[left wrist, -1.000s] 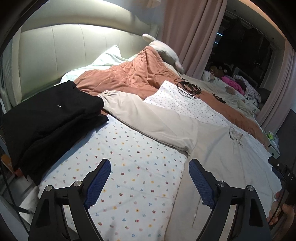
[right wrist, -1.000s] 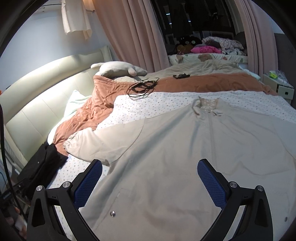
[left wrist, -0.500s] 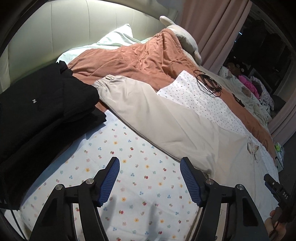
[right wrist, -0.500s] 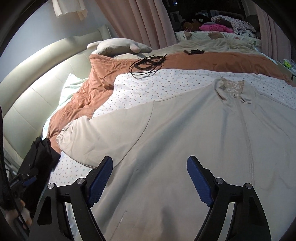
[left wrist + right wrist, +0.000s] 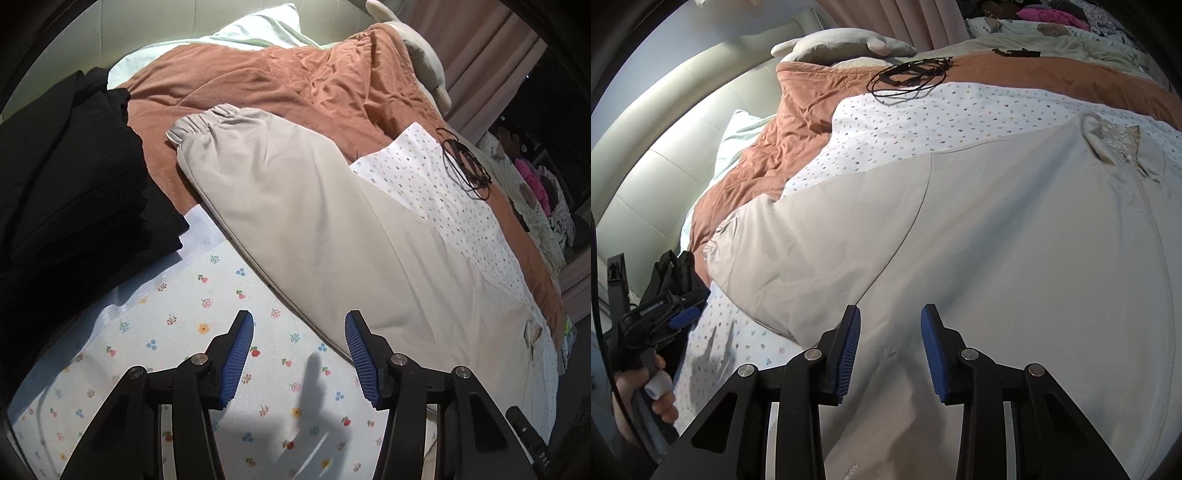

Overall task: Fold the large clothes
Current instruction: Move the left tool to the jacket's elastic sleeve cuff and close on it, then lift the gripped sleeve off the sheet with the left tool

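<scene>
In the left wrist view, the left tool [image 5: 299,354] hangs over the flowered sheet [image 5: 177,332] of the bed, its jaws closing at a middling gap with only sheet showing between the blue pads. The lower edge of the beige jacket [image 5: 332,229] runs just beyond its right-hand fingertip. The jacket's sleeve stretches up and left, its elastic cuff [image 5: 195,123] lying on the rust-coloured blanket [image 5: 295,74]. A pile of black clothes [image 5: 74,184] sits to the left, beside the sleeve. A coil of black cable [image 5: 467,162] rests on the dotted sheet farther back.

In the right wrist view, the right tool [image 5: 890,350] is low over the jacket's body [image 5: 1015,240], jaws closing and already fairly narrow, with beige cloth in the gap; whether the pads touch the cloth cannot be told. The zipper [image 5: 1156,229] runs down at the right. At the left edge a hand [image 5: 646,391] grips the other tool's handle.
</scene>
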{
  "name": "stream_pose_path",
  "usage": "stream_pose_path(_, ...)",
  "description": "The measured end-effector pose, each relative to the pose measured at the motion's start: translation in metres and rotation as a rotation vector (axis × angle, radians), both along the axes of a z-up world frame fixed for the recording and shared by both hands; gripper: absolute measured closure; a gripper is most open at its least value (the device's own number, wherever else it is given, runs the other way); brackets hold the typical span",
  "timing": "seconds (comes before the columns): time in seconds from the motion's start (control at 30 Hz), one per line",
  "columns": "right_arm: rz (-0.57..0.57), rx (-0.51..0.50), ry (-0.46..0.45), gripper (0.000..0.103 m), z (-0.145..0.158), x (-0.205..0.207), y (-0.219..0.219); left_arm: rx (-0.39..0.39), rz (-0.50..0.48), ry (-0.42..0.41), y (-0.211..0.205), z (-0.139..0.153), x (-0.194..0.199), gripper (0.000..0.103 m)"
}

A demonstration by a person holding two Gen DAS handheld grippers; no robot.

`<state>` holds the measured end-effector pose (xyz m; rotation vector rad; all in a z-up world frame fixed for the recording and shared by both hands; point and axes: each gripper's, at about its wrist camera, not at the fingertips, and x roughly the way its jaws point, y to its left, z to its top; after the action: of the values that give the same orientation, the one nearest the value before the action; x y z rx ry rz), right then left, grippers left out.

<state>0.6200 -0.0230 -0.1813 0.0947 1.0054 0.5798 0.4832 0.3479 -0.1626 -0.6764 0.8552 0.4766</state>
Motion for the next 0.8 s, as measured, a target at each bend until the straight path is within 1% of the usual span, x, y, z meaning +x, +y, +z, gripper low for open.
stream_pose_path(0.1,0.022,0.009,0.034,0.077,-0.012,0.003,0.008,0.0,0.024,0.026,0.005,-0.011,0.013,0.05)
stream_pose_path(0.23,0.025,0.034,0.071,0.08,-0.022,0.007,0.009,0.017,0.068,0.066,0.014,-0.023,0.026,0.05)
stream_pose_path(0.3,0.026,0.055,0.086,0.084,-0.024,0.008,0.01,0.024,0.088,0.078,0.019,-0.029,0.03,0.054)
stream_pose_path(0.33,0.029,0.067,0.093,0.086,-0.024,0.008,0.01,0.043,0.097,0.086,0.02,-0.031,0.031,0.065)
stream_pose_path(0.37,0.032,0.077,0.098,0.087,-0.025,0.007,0.011,0.063,0.105,0.095,0.021,-0.031,0.033,0.083)
stream_pose_path(0.4,0.039,0.088,0.105,0.089,-0.026,0.007,0.014,0.067,0.109,0.097,0.023,-0.031,0.033,0.094)
stream_pose_path(0.43,0.049,0.097,0.111,0.09,-0.028,0.006,0.016,0.064,0.108,0.09,0.023,-0.029,0.033,0.099)
stream_pose_path(0.47,0.062,0.112,0.123,0.091,-0.031,0.005,0.019,0.071,0.105,0.072,0.022,-0.024,0.032,0.1)
stream_pose_path(0.5,0.075,0.123,0.135,0.092,-0.034,0.004,0.023,0.092,0.096,0.047,0.019,-0.016,0.03,0.101)
stream_pose_path(0.57,0.09,0.135,0.155,0.093,-0.038,0.001,0.028,0.146,0.067,0.018,0.013,0.002,0.03,0.101)
stream_pose_path(0.6,0.097,0.142,0.168,0.093,-0.042,0.0,0.032,0.161,0.054,0.004,0.01,0.01,0.029,0.101)
stream_pose_path(0.67,0.101,0.154,0.199,0.093,-0.05,-0.001,0.036,0.17,0.041,-0.029,0.007,0.026,0.028,0.103)
stream_pose_path(0.73,0.098,0.161,0.229,0.094,-0.059,-0.002,0.042,0.173,0.032,-0.083,0.003,0.046,0.027,0.103)
stream_pose_path(0.8,0.095,0.159,0.231,0.094,-0.063,-0.004,0.046,0.185,0.003,-0.139,-0.006,0.071,0.027,0.103)
